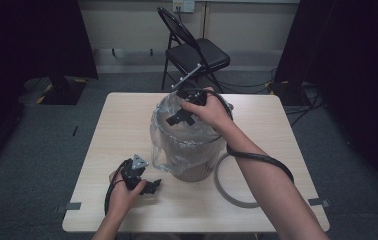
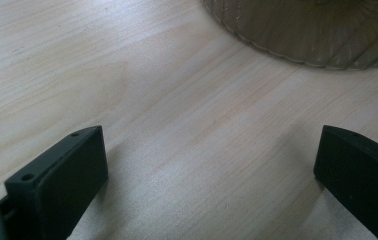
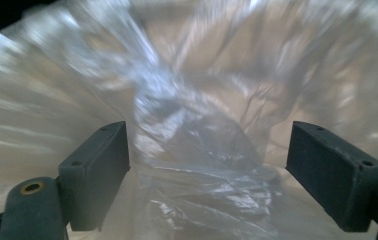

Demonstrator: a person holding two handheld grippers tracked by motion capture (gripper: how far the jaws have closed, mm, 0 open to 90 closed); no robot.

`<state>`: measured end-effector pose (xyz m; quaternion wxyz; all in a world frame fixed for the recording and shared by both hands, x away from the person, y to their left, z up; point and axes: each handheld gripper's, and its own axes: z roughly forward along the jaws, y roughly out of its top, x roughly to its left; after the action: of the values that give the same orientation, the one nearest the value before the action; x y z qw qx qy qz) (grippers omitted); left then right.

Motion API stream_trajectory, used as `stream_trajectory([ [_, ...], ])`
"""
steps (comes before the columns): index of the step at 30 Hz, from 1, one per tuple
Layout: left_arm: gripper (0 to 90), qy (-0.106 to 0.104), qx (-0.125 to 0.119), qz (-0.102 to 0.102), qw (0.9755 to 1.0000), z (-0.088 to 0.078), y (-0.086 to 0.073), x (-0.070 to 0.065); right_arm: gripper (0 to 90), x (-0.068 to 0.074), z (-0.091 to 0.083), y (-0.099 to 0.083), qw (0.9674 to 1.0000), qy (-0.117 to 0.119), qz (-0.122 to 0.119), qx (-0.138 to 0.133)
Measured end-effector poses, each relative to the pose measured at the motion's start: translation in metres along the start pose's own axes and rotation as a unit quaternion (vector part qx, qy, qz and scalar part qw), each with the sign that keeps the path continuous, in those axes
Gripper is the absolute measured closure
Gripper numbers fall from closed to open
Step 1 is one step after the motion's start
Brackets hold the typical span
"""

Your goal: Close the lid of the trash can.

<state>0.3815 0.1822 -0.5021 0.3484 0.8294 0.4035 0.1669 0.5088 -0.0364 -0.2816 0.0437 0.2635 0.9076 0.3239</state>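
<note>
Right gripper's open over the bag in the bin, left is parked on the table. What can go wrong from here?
1. The right gripper hangs open over loose, crumpled clear bag; closing there may pinch too little film, or tear it.
2. The left gripper rests open on the table, apart from the bin. A pull on the bag could tip or slide the unheld bin.

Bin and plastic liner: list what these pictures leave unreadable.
- Bottom of the bin: high view, the crumpled plastic liner and the right hand cover it.
- Liner folds: right gripper view, blurred between the open right tongs.
- Bin's upper part: left gripper view, cut off by the top edge, beyond the open left tongs.
</note>
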Motion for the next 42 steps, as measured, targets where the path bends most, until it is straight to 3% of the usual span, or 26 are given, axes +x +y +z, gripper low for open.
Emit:
stream_trajectory([
  [8, 0.0, 0.001, 0.000, 0.000, 1.0000, 0.000, 0.000, 0.000, 15.5, 0.004, -0.036, 0.001, 0.9997, -0.010, -0.015, -0.014],
  [19, 0.0, 0.000, 0.000, 0.000, 1.0000, 0.000, 0.000, 0.000, 15.3, -0.004, -0.075, -0.013, 0.9991, -0.020, -0.002, -0.037],
  [42, 0.0, 0.001, 0.000, 0.000, 1.0000, 0.000, 0.000, 0.000, 15.4, -0.036, -0.119, -0.057, 0.9969, -0.049, 0.026, -0.055],
])
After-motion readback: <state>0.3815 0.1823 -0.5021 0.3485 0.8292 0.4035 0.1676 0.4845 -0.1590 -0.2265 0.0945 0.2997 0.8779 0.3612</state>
